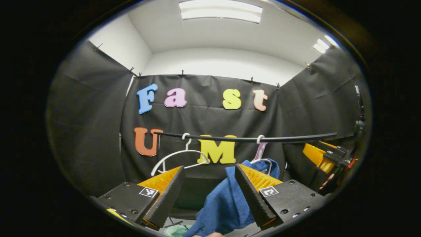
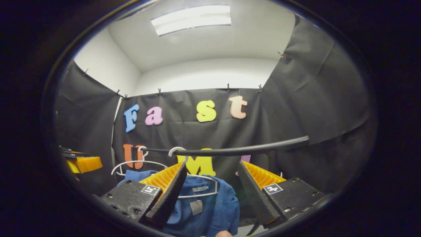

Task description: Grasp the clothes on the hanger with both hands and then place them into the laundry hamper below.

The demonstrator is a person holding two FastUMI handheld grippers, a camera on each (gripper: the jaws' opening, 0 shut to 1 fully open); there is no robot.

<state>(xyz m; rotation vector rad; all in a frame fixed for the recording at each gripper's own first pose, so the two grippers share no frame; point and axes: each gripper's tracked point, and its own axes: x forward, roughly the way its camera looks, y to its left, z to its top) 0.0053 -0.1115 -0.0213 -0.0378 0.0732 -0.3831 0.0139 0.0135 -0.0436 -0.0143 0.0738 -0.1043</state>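
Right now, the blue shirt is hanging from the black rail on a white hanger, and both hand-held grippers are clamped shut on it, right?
Not quite. The blue shirt does hang on a white hanger from the black rail, but both hand-held grippers are open. The left gripper view shows the left hand-held gripper spread with cloth between its fingers; the right gripper view shows the right hand-held gripper equally wide.

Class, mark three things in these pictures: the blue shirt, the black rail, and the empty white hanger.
blue shirt (image 2: 210,204), right gripper view, on the cloth just below the collar.
black rail (image 1: 250,139), left gripper view, on the bar's middle stretch.
empty white hanger (image 1: 171,156), left gripper view, on its left shoulder wire.
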